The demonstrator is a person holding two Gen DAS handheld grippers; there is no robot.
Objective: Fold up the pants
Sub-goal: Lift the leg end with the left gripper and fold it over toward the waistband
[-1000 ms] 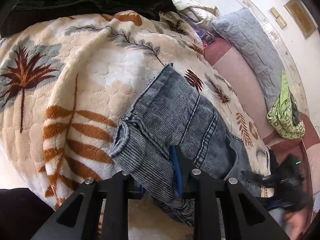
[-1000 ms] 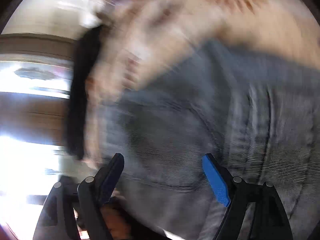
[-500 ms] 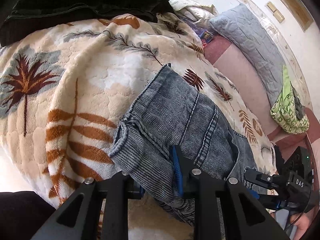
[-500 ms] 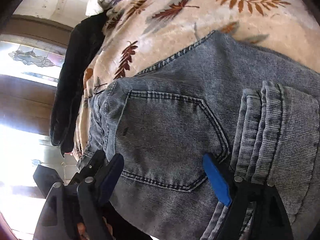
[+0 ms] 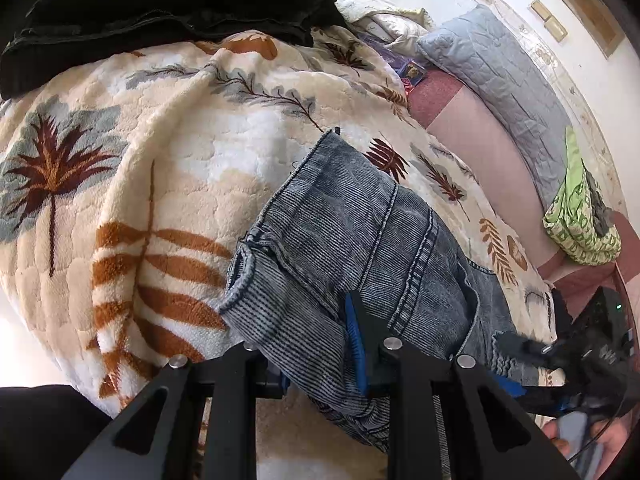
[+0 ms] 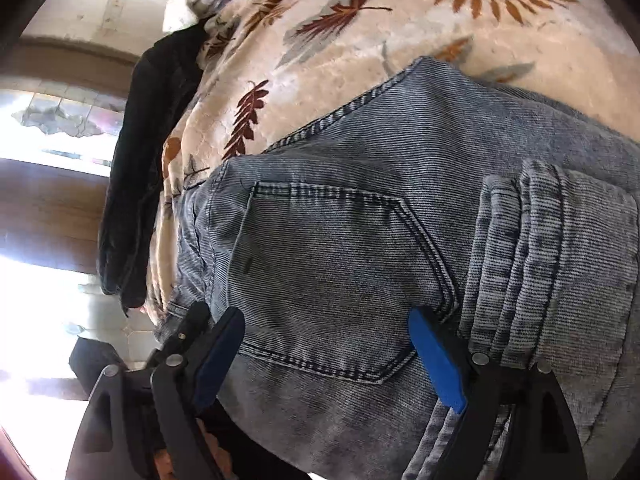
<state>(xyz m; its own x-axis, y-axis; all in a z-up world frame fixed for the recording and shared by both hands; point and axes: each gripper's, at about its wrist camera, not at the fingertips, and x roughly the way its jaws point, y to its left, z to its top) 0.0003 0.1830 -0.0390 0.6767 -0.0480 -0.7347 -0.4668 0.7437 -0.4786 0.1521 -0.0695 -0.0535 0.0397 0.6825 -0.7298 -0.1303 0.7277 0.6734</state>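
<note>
Grey-blue denim pants (image 5: 360, 240) lie folded on a cream blanket with leaf prints (image 5: 160, 152). My left gripper (image 5: 320, 344) is shut on the near folded edge of the pants; only its right blue pad shows, the left finger is hidden under the denim. In the right wrist view the pants (image 6: 340, 260) fill the frame, back pocket facing up, with a folded stack of leg layers at the right. My right gripper (image 6: 328, 356) is open, its blue pads spread over the pocket. It also shows in the left wrist view (image 5: 560, 364) at the lower right.
A black garment (image 5: 160, 12) lies at the blanket's far edge, also in the right wrist view (image 6: 136, 184). A grey quilted pillow (image 5: 500, 80), a green patterned cloth (image 5: 580, 220) and a pink mattress (image 5: 480, 132) lie to the right.
The right gripper has swung in fast and settled low over the back pocket, still open. The left gripper has kept its hold on the pants and barely moved.
</note>
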